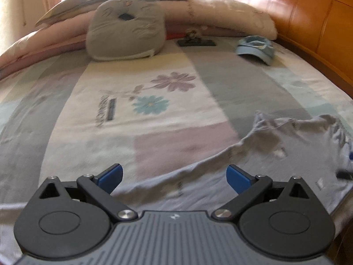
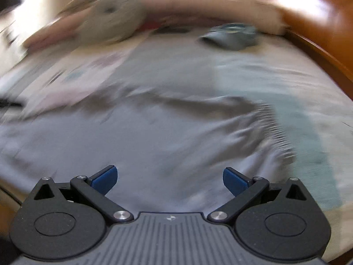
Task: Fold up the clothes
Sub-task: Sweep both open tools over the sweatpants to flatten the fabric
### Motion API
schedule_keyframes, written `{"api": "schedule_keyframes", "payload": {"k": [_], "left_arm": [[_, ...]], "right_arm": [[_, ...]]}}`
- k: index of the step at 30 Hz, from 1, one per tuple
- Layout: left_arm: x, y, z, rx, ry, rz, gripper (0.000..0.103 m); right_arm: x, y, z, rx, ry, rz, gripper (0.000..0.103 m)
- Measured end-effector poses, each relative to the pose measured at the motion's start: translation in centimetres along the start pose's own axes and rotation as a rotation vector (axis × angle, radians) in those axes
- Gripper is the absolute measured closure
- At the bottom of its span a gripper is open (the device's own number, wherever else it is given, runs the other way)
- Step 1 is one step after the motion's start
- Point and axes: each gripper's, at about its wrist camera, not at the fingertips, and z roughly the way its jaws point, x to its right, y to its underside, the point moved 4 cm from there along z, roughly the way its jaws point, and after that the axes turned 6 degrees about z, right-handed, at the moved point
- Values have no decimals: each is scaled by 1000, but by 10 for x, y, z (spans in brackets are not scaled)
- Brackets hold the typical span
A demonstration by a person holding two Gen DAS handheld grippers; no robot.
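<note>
Grey shirt (image 1: 253, 172) spread crumpled on the bed (image 1: 167, 145), both of my grippers above its near edge.

From the left wrist view I see my left gripper (image 1: 175, 178) with its blue-padded fingers (image 1: 111, 175) wide apart and nothing between them; the shirt lies ahead and to the right, one sleeve reaching toward the far side. My right gripper (image 2: 170, 180) is likewise spread apart and empty, directly over the shirt's body; this view is heavily blurred, so I cannot tell fine folds. Farther up the patchwork bedcover rest a grey cushion (image 1: 125, 33), a blue cap (image 1: 256, 48) and a small dark item (image 1: 196, 42), well apart from the shirt. A wooden headboard (image 1: 308, 22) runs along the right.
</note>
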Motion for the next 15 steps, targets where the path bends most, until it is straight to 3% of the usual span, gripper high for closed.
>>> {"api": "schedule_keyframes", "payload": {"k": [4,7,12,15], "left_arm": [[12,0,-2,-20,3,49,3],[12,3,-2,-42,-23,57,3],[9,4,-7,-49,-60,26,3],[9,9,-16,-53,-88,28,3]], "right_arm": [[24,5,17,-73,82,37,0],[16,-2,14,-71,52,8,0],[-7,-50,31,34,-99,19,0],[-22,-73,59,52,-162,-21,0]]}}
